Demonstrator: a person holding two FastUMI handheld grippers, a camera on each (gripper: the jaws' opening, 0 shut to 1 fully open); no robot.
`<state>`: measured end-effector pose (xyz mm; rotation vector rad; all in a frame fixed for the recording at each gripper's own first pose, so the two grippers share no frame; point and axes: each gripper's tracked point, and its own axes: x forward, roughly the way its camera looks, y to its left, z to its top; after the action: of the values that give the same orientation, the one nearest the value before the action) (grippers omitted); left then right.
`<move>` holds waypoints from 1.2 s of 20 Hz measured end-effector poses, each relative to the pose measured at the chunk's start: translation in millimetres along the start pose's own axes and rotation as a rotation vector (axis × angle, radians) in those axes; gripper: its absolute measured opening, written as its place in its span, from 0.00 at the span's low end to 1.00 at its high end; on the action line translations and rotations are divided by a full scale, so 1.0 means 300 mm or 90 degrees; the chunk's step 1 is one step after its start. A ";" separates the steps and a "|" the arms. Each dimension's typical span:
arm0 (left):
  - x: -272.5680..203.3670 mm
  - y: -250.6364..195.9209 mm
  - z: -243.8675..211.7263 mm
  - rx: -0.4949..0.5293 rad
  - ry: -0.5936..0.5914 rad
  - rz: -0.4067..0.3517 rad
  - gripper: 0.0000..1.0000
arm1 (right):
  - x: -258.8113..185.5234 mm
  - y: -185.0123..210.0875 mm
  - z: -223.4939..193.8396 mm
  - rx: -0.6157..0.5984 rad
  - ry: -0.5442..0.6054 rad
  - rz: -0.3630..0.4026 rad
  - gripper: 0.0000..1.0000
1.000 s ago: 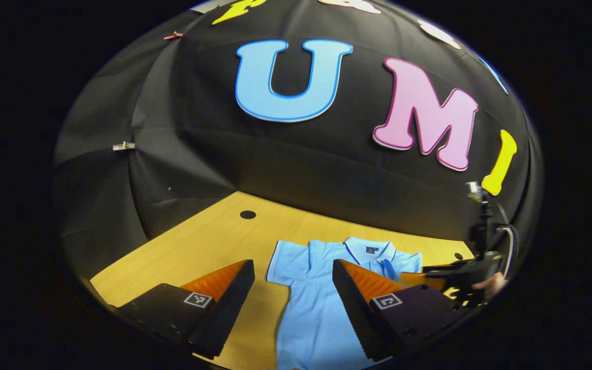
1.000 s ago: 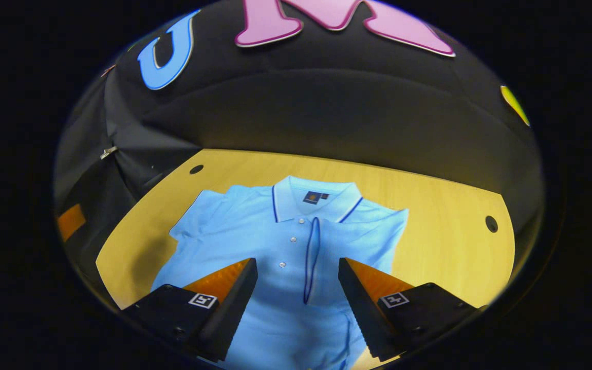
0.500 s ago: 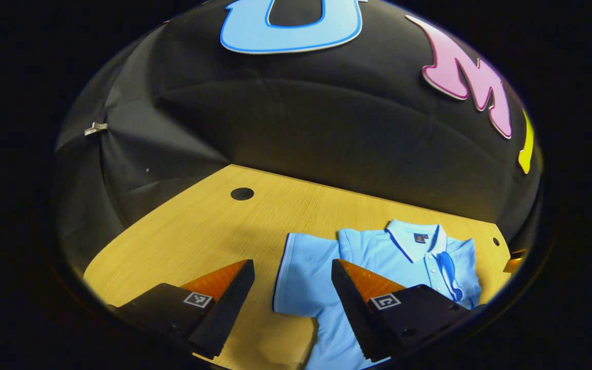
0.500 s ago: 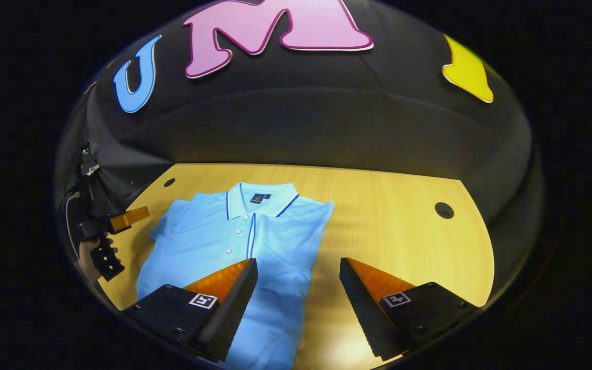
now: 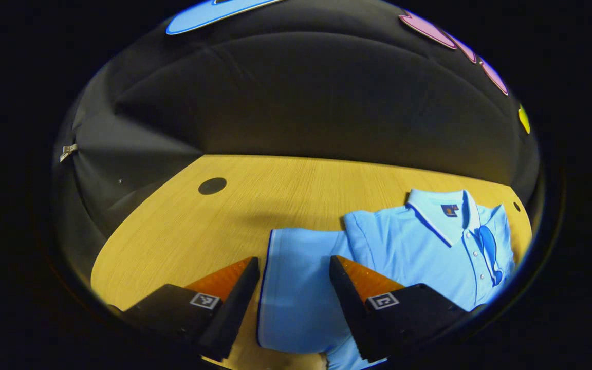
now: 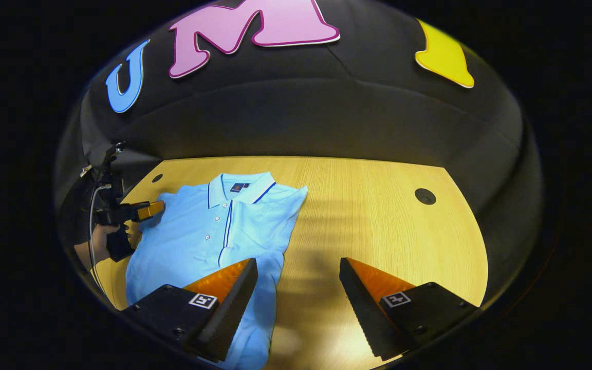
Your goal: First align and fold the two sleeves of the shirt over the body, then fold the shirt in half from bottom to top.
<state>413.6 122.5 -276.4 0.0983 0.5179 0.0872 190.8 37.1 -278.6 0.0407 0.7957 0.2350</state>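
Wooden surface (image 6: 378, 216) is running under a black cloth wall, with the light blue polo shirt (image 6: 208, 231) lying flat on it, collar toward the wall, placket and buttons facing up. In the right gripper view the shirt is sitting on the left part of the surface; its right-hand sleeve is already lying folded in over the body, giving a straight edge on that side. Left sleeve (image 5: 296, 288) is still lying spread out flat on the wood. Left hand-held gripper (image 5: 293, 303) is hovering low over that sleeve with fingers spread wide, one finger on each side of the sleeve cloth, nothing pinched between them; can't tell whether the tips are touching the fabric. From the right gripper view the same left hand-held gripper (image 6: 144, 210) is showing at the shirt's left shoulder edge, pointing in toward the shirt, with a person's hand (image 6: 102, 241) wrapping the grip below it and a cable looping up beside it. Right hand-held gripper (image 6: 298, 303) is hanging over the shirt's folded edge, fingers also spread wide and holding nothing; its left finger is overlapping the lower body of the shirt, its right finger is over bare wood. Two dark round holes (image 6: 424, 196) are sitting in the surface near the far edge.
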 end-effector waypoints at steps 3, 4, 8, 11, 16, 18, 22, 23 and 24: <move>0.006 -0.008 -0.011 -0.006 0.014 -0.015 0.76 | 0.004 -0.003 -0.007 0.015 0.001 0.002 1.00; 0.001 -0.007 -0.011 -0.007 0.013 -0.017 0.67 | 0.003 -0.002 -0.011 0.020 0.002 0.003 1.00; 0.007 -0.019 -0.001 -0.033 0.003 -0.033 0.13 | -0.001 -0.015 -0.026 0.028 0.008 0.003 1.00; 0.006 -0.017 0.006 -0.020 0.010 -0.017 0.07 | -0.008 -0.025 -0.025 0.028 0.006 0.000 1.00; -0.072 -0.095 0.108 0.040 -0.019 -0.018 0.06 | -0.031 -0.036 -0.010 0.036 -0.005 -0.002 1.00; -0.113 -0.170 0.148 0.044 -0.030 -0.045 0.06 | -0.035 -0.034 -0.010 0.039 -0.007 -0.002 1.00; -0.191 -0.361 0.152 0.014 -0.024 -0.134 0.06 | -0.062 -0.025 -0.020 0.047 -0.007 -0.001 1.00; -0.206 -0.397 0.141 0.006 -0.015 -0.149 0.06 | -0.069 -0.021 -0.024 0.049 -0.007 0.001 1.00; -0.218 -0.438 0.121 -0.003 -0.002 -0.167 0.08 | -0.074 -0.018 -0.027 0.049 -0.007 0.002 1.00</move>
<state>382.8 -17.4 -228.2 0.0256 0.5242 -0.1683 171.1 26.4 -269.4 0.1156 0.7940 0.2064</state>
